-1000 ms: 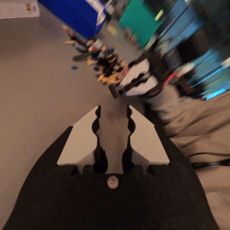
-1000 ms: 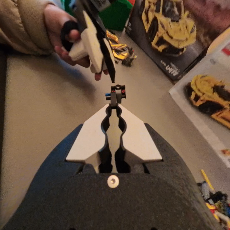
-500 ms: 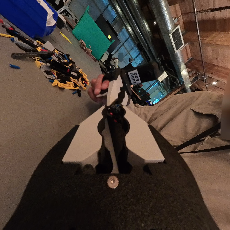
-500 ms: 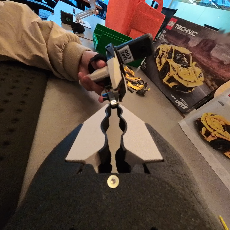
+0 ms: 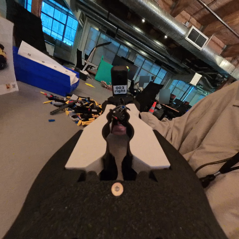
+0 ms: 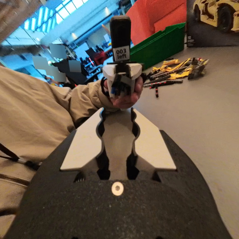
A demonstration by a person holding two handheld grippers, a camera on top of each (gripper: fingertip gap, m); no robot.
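A small black and grey brick assembly (image 5: 119, 113) with blue and red pins sits between my left gripper's (image 5: 119, 114) fingertips, which are shut on it above the grey table (image 5: 25, 135). The right wrist view shows the same assembly (image 6: 119, 84) in the left gripper (image 6: 120, 85), held by a hand. My right gripper (image 6: 117, 109) is open and empty, its tips a short way in front of the left gripper and facing it. In the left wrist view the right gripper's black camera (image 5: 119, 78) stands right behind the assembly.
A pile of loose yellow, black and blue bricks (image 5: 80, 109) lies by a blue bin (image 5: 42, 76). Long black and yellow parts (image 6: 174, 73) lie before a green bin (image 6: 159, 42), an orange bag (image 6: 155, 16) and a box with a yellow car picture (image 6: 212, 23). Beige sleeves (image 5: 194, 122) flank the grippers.
The assembly passed from my right gripper to my left: the left closed on it, the right opened and drew back. Both grippers tilted up from the table and face each other.
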